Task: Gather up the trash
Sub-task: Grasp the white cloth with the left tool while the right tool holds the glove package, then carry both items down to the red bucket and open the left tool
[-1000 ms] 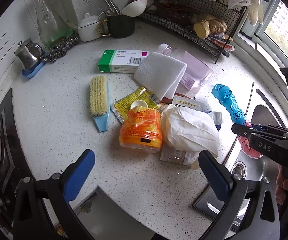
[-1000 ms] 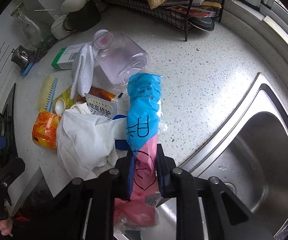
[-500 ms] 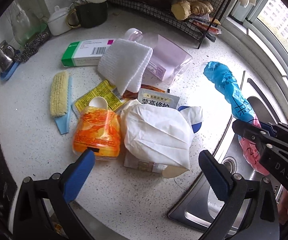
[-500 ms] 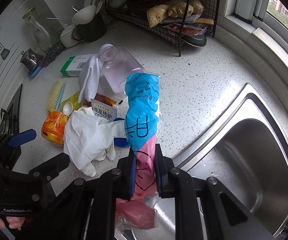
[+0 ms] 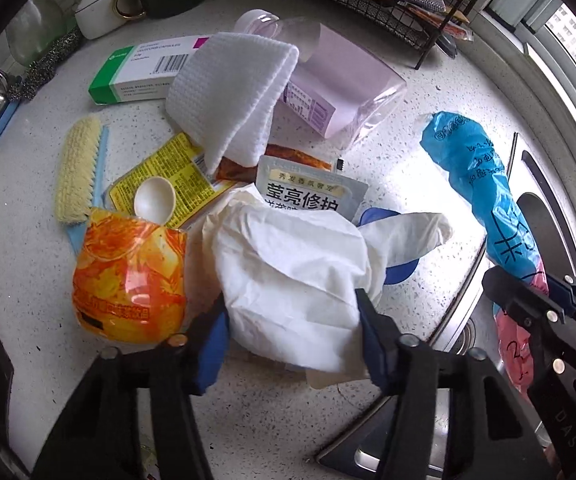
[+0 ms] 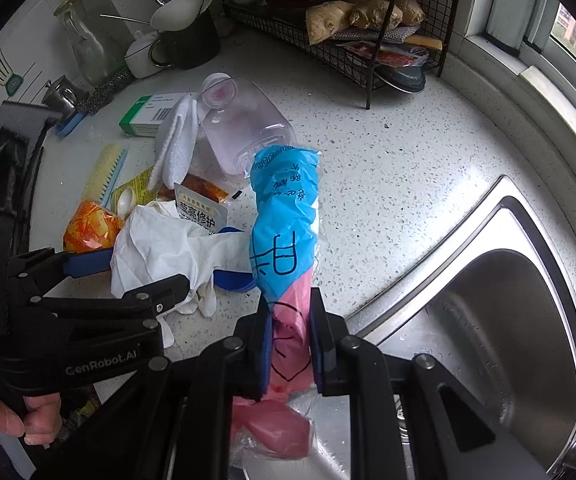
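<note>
White and crumpled, a disposable glove (image 5: 288, 276) lies on top of the litter heap on the speckled bench (image 5: 392, 168), and the left hand-held gripper (image 5: 292, 328) has its blue pads on either side of it. Its jaws are closing, the glove between them; the pads look to be at the glove's edges, though I cannot tell whether they press it yet. A hand (image 6: 19, 420) grips that tool's handle at the lower left of the right wrist view.

The right hand-held gripper (image 6: 290, 344) is nearly closed, pinching a rolled plastic bag (image 6: 283, 232), blue at the far end and pink where the pads clamp it. The bag hangs over the rim of the steel sink (image 6: 520, 320), its pink tail bunched below the jaws.

Around the glove, touching or overlapping: an orange snack packet (image 5: 127, 280) just to its left, a white plastic spoon (image 5: 153, 200) on a yellow wrapper (image 5: 167, 180), a grey sachet (image 5: 308, 192) with Chinese print poking out from under the glove, and a folded white cloth (image 5: 231, 100) leaning on a clear lilac jar (image 5: 340, 92) that lies on its side. A green-and-white medicine box (image 5: 143, 68) and a scrubbing brush (image 5: 77, 168) lie farther out. Ginger (image 6: 364, 14) sits in the black wire rack (image 6: 352, 60) behind.
</note>
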The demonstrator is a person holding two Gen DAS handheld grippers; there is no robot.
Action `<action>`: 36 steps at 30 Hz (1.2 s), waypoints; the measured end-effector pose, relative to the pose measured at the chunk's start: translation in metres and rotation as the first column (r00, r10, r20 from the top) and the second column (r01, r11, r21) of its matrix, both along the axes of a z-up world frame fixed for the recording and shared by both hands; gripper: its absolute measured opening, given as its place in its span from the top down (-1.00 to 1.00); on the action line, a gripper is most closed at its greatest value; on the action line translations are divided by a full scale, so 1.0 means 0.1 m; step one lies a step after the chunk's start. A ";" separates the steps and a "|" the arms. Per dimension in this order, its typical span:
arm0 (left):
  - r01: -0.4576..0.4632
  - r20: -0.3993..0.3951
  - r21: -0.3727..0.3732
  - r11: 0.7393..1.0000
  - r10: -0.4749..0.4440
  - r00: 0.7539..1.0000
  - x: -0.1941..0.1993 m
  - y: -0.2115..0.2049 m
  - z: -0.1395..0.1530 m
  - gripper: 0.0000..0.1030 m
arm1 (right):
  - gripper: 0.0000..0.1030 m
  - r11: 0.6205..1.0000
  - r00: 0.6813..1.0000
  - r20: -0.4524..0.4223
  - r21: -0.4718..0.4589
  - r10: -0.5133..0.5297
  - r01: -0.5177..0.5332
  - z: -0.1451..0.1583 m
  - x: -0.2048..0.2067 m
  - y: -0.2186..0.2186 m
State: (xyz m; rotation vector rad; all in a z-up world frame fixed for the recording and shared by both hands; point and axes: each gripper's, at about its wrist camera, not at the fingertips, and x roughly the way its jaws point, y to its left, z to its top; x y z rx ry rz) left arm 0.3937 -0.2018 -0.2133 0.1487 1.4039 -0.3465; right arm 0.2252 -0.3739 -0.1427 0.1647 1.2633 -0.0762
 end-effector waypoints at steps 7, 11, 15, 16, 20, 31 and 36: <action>0.057 0.030 -0.001 0.998 -0.057 0.998 -0.14 -0.09 0.06 0.82 | 0.72 0.993 0.996 0.061 -0.101 0.071 -0.065 0.15 -0.09 0.12; 0.080 0.076 -0.026 0.996 -0.078 0.994 -0.28 -0.05 0.29 0.89 | 0.72 0.991 0.992 0.069 -0.095 0.103 -0.097 0.18 -0.17 0.14; 0.113 0.123 -0.040 0.993 -0.107 0.987 -0.48 0.07 0.57 0.90 | 0.72 0.990 0.992 0.067 -0.101 0.105 -0.098 0.24 -0.23 0.16; 0.119 0.136 -0.043 0.992 -0.112 0.984 -0.53 0.10 0.64 0.90 | 0.72 0.990 0.992 0.069 -0.101 0.105 -0.098 0.26 -0.24 0.18; 0.132 0.176 -0.056 0.990 -0.120 0.977 -0.72 0.28 0.89 0.91 | 0.72 0.988 0.987 0.104 -0.107 0.122 -0.110 0.43 -0.34 0.29; 0.102 0.281 -0.093 0.990 -0.072 0.957 -1.46 0.93 1.44 0.91 | 0.72 0.987 0.966 0.210 -0.077 0.151 -0.138 0.99 -0.83 0.77; 0.025 0.290 -0.106 0.994 0.007 0.957 -1.91 1.35 1.55 0.91 | 0.72 0.977 0.950 0.230 -0.083 0.211 -0.197 1.08 -1.07 1.16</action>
